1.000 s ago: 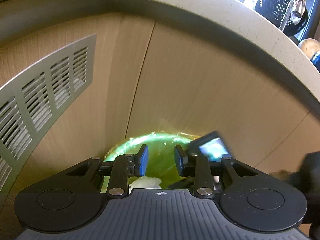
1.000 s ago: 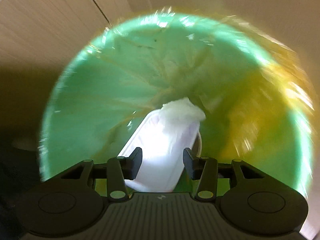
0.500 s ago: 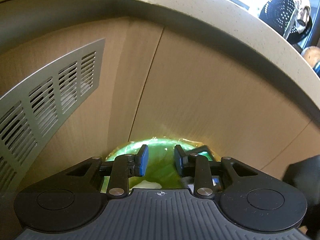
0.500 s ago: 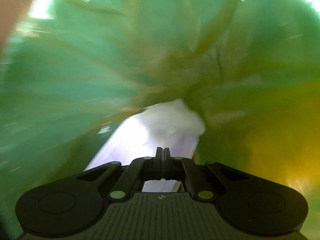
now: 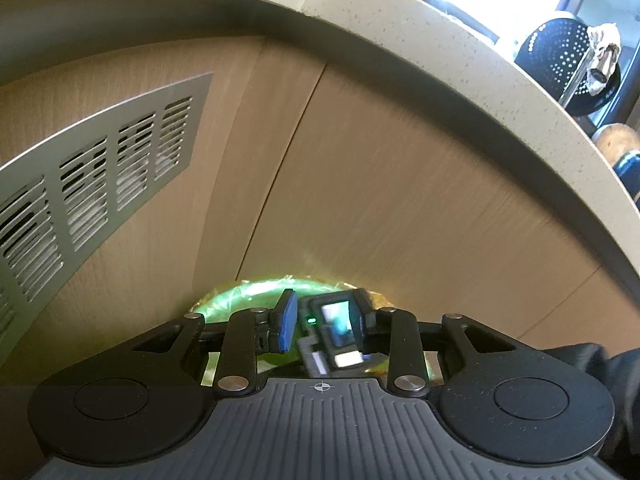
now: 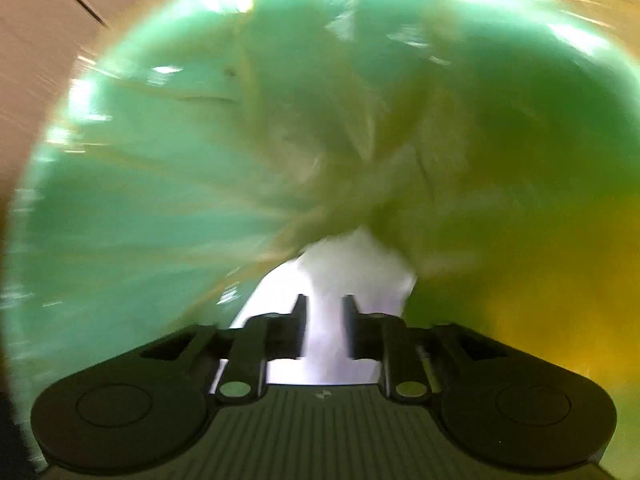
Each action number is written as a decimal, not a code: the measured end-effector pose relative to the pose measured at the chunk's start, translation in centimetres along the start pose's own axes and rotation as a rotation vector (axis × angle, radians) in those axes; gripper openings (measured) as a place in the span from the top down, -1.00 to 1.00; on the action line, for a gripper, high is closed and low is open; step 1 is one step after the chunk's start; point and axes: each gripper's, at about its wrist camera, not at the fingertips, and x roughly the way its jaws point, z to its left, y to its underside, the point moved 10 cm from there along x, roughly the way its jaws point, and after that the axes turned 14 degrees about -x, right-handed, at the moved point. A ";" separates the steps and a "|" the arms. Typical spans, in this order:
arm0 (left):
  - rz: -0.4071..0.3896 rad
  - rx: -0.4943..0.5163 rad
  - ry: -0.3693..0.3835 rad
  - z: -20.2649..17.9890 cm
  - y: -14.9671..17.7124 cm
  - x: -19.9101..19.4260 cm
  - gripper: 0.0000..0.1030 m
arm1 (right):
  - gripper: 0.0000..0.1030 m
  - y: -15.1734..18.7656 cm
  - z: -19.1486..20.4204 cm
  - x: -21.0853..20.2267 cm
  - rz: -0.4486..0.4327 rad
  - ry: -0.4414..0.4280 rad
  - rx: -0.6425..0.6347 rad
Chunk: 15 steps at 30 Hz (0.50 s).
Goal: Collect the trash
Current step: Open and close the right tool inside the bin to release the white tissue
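The right gripper [image 6: 323, 328] points steeply down into the mouth of a green bag-lined bin [image 6: 168, 184], and its jaws have just been opening, now standing partly apart with a clear gap. Nothing is pinched between them; beyond the gap lies a white piece of trash [image 6: 344, 268], seemingly a flat tray with crumpled paper on its far end, resting in the bottom of the bin. The view is blurred, so whether the pads touch it cannot be told, but it looks free of them.

The left gripper [image 5: 322, 326] hovers over the near rim of the same bin [image 5: 256, 292], which stands against a wooden cabinet front [image 5: 400, 200] under a speckled surface [image 5: 440, 52]. Its jaws are about half open and hold nothing; the device seen between them is the right hand's tool, farther off inside the bin.

The step in hand looks like the drop: the white item is in the bin and the release is under way or done. The next move probably calls for lifting the right gripper straight up without snagging the liner, then turning to look for more trash.
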 end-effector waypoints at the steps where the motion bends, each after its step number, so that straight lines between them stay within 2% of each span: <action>1: 0.006 0.005 -0.010 0.0 -0.1 0.4 0.38 | 0.38 -0.3 0.1 0.9 0.007 0.002 -0.014; 5: 0.018 0.023 -0.033 -0.1 -0.1 1.0 0.38 | 0.39 -0.7 0.0 3.4 0.034 0.050 -0.042; 6: 0.020 0.023 -0.037 0.0 -0.2 1.1 0.38 | 0.45 -0.6 -0.1 3.6 0.037 0.072 -0.054; 8: 0.025 0.015 -0.041 0.2 -0.3 1.4 0.38 | 0.86 -0.6 0.0 3.7 0.051 0.079 -0.098; 9: 0.027 0.013 -0.042 0.2 -0.3 1.4 0.38 | 0.98 -0.5 0.3 3.3 0.057 0.075 -0.127; 10: 0.029 0.013 -0.044 0.3 -0.2 1.5 0.38 | 0.98 -0.6 0.5 2.9 0.051 0.074 -0.140; 12: 0.027 0.019 -0.050 0.2 -0.1 1.5 0.38 | 0.99 -0.6 1.0 1.5 0.048 0.037 -0.130; 15: 0.022 0.015 -0.051 0.3 -0.2 1.5 0.38 | 0.99 -0.1 1.9 -1.6 0.051 -0.097 -0.055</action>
